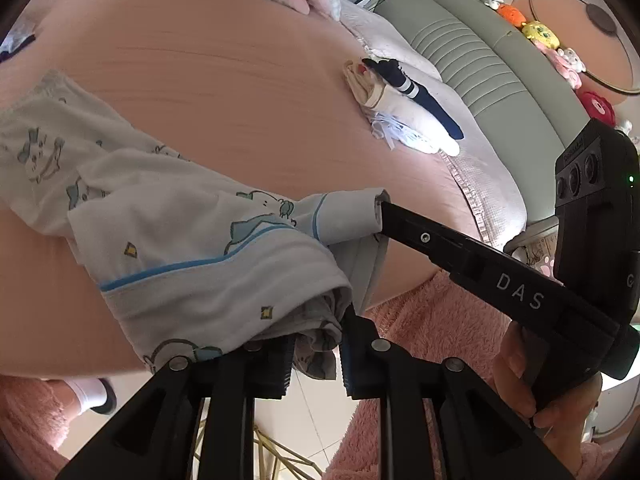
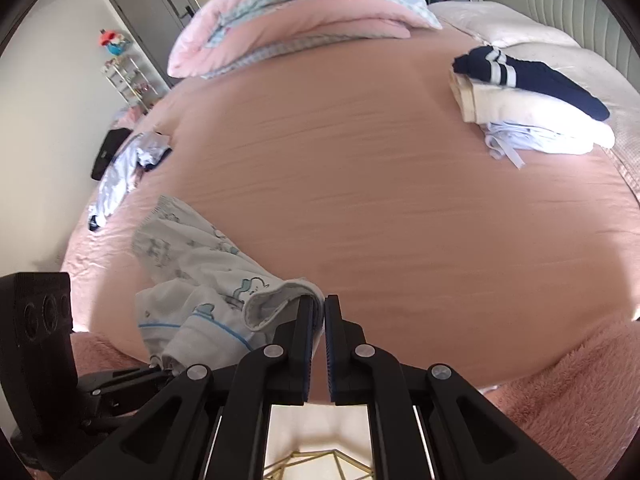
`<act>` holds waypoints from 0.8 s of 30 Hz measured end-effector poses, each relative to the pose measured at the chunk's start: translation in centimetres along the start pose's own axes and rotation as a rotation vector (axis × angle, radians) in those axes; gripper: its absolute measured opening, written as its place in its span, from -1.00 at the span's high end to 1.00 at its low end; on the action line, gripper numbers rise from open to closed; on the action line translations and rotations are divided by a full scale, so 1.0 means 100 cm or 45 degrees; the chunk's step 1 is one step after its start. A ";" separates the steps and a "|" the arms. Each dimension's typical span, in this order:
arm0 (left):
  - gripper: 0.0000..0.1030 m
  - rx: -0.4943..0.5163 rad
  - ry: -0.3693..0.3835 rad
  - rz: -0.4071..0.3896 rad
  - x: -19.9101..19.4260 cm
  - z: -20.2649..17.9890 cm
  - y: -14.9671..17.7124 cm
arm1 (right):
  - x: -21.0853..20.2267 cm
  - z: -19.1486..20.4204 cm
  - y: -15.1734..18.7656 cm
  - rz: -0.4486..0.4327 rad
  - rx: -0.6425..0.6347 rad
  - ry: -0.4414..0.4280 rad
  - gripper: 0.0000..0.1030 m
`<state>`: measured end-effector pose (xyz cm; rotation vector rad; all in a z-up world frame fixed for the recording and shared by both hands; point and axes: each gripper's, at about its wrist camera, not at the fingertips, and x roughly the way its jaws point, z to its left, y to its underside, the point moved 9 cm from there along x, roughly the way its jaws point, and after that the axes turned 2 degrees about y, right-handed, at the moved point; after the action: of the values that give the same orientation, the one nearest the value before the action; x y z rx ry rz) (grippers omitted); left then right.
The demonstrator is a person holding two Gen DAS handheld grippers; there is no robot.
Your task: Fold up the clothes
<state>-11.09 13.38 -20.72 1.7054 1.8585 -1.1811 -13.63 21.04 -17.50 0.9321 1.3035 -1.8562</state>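
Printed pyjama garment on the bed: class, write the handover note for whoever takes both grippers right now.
Left gripper: a bunched edge of the printed garment sits between its jaws.
Right gripper: shut on another edge of that garment.
Garment: crumpled at the near edge of the pink bed, unfolded.
Done: folded stack by the headboard.
Left: spread and fold this garment, then the loose clothes at the far left.

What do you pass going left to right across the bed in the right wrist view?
Crumpled pale blue garment → printed white pajama piece → right gripper → folded stack with the navy striped sock on top.
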 end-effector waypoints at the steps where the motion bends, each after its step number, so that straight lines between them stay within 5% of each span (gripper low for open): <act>1: 0.60 -0.009 0.013 0.020 0.001 0.001 0.002 | 0.001 0.001 0.001 0.003 -0.005 0.009 0.90; 3: 0.59 -0.014 0.037 0.064 0.001 0.000 0.005 | 0.002 0.003 -0.001 0.001 -0.008 0.017 0.91; 7: 0.53 -0.034 0.072 -0.060 -0.036 0.012 -0.006 | -0.010 0.019 -0.025 -0.067 -0.056 -0.039 0.89; 10: 0.36 -0.085 0.055 -0.163 -0.062 0.037 -0.014 | -0.005 0.052 -0.027 -0.046 -0.225 -0.097 0.48; 17: 0.21 -0.233 0.028 -0.310 -0.092 0.093 -0.021 | 0.033 0.117 0.035 0.134 -0.427 -0.258 0.47; 24: 0.21 -0.397 -0.016 -0.370 -0.081 0.139 -0.025 | 0.069 0.074 0.035 0.155 -0.434 0.054 0.43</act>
<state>-15.47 -2.24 -22.09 1.2911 2.2022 -0.9329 -15.53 12.18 -23.24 0.8499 1.4958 -1.4692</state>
